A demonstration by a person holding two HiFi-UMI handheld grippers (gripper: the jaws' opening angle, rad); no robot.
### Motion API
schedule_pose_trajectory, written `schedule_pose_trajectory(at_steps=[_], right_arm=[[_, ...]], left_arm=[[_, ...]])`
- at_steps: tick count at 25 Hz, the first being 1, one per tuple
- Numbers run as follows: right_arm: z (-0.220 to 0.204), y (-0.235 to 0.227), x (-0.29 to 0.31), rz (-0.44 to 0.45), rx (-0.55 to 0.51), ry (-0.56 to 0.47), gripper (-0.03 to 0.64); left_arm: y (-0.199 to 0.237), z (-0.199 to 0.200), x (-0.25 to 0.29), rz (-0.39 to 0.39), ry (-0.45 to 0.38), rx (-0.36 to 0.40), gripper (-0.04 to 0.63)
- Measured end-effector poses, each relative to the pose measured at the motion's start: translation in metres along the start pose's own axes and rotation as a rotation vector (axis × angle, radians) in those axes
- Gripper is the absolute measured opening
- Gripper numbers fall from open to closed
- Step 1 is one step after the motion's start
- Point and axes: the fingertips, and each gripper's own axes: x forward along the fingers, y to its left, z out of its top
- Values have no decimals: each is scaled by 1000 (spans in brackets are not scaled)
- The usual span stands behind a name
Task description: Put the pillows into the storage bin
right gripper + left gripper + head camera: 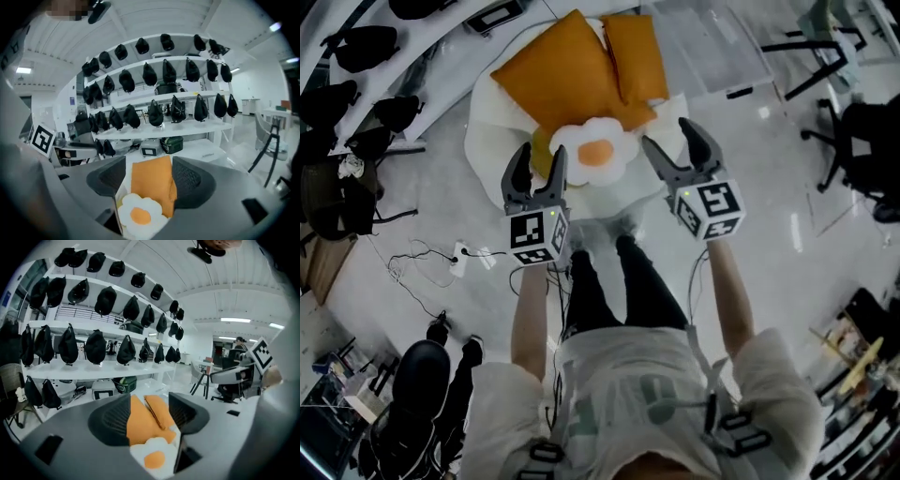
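Two orange pillows lie on a white round cushion (490, 131) on the floor: a large one (567, 80) and a smaller one (636, 54) beside it. A white fried-egg pillow (595, 150) rests at their near edge. A clear plastic bin (708, 42) stands just right of the pile. My left gripper (540, 164) hovers open at the egg pillow's left, and my right gripper (668, 139) hovers open at its right. Neither touches a pillow. In the left gripper view the left gripper (149, 414) frames the orange pillows (143, 420). The right gripper (149, 180) frames the egg pillow (140, 214).
The person's black-clad legs (623, 281) stand just below the cushion. Cables and a power strip (455, 255) lie on the floor at the left. Black office chairs (862, 141) stand at the right, others at the left. Shelves of black caps (96, 345) fill the background.
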Motion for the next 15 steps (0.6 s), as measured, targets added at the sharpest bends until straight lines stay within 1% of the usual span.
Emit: schedule_pose_trajectory(at_steps=[1, 3, 6, 9, 13, 15], right_arm=[[-15, -2, 15, 15, -49, 32, 282], [-45, -1, 43, 47, -126, 89, 290], [-82, 3, 75, 63, -185, 141, 293], [-126, 10, 98, 79, -236, 214, 295], [-209, 9, 131, 151, -337, 360, 295], [-254, -1, 147, 195, -353, 433, 295]], left_arm=[[5, -18, 13, 1, 22, 15, 239], [16, -54, 33, 16, 59, 16, 251], [30, -100, 49, 40, 92, -22, 258], [41, -144, 53, 42, 127, -54, 259], [52, -215, 71, 55, 231, -50, 264], [51, -256, 87, 80, 290, -65, 273]])
